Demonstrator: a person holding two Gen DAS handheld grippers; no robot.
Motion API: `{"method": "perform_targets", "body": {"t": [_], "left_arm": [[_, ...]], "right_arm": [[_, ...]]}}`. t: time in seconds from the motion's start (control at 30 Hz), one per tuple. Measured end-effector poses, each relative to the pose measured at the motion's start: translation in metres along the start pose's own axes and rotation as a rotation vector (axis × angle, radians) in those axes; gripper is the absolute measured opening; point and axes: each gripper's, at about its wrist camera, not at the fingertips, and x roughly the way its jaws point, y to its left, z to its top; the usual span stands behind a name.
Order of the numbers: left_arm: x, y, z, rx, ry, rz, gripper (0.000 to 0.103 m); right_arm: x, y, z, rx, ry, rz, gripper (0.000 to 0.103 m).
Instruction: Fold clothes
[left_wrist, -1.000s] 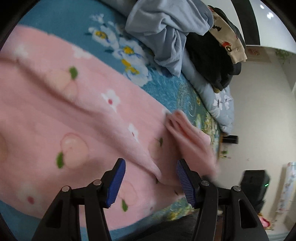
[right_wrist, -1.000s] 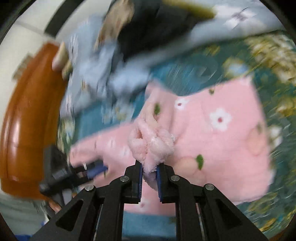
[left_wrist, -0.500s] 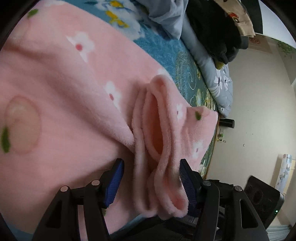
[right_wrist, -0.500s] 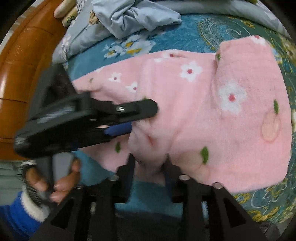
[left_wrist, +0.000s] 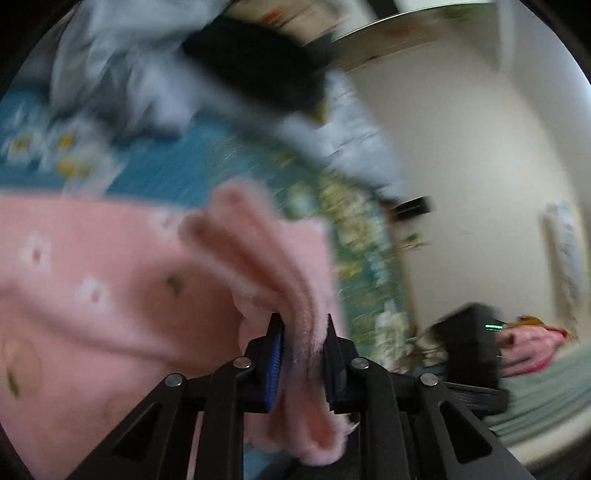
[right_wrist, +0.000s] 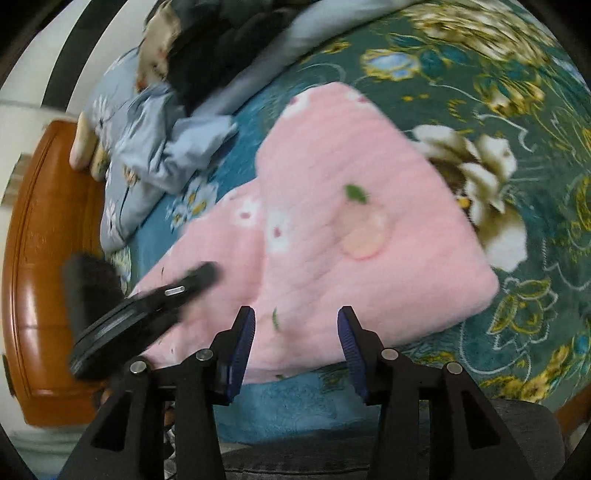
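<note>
A pink fleece garment (right_wrist: 332, 229) with white flowers and peach prints lies on the bed, partly folded. In the left wrist view my left gripper (left_wrist: 303, 354) is shut on a bunched fold of this pink garment (left_wrist: 110, 280) and lifts it; the view is blurred. In the right wrist view my right gripper (right_wrist: 295, 328) is open and empty above the garment's near edge. The left gripper (right_wrist: 147, 306) also shows there as a blurred black shape at the lower left, over the garment's left side.
The bed has a teal floral cover (right_wrist: 498, 110). A pile of pale blue, black and cream clothes (right_wrist: 166, 110) lies at its far end by the wooden headboard (right_wrist: 40, 258). A cream wall (left_wrist: 461, 147) and dark objects on the floor (left_wrist: 469, 347) lie beyond the bed's edge.
My left gripper has shut on the pink fold that sat between its open fingers and lifted it. My right gripper has let go of the garment, opened and drawn back.
</note>
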Motion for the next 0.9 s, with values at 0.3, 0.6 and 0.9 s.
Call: {"method": "perform_targets", "body": {"t": [0.3,0.6,0.9], "left_arm": [[-0.002,0.098,-0.020,-0.256,0.058,0.202,0.018],[0.001,0.104,-0.023,-0.333,0.067,0.081,0.063],[0.014,0.076,-0.031,-0.242,0.124,0.158,0.017]], "right_arm": [[0.020,-0.011,0.014,0.073,-0.006,0.013,0.048],[0.017,-0.041,0.027,0.203,-0.050,0.010,0.048],[0.020,-0.049,0.025,0.215,-0.045,0.004,0.048]]}}
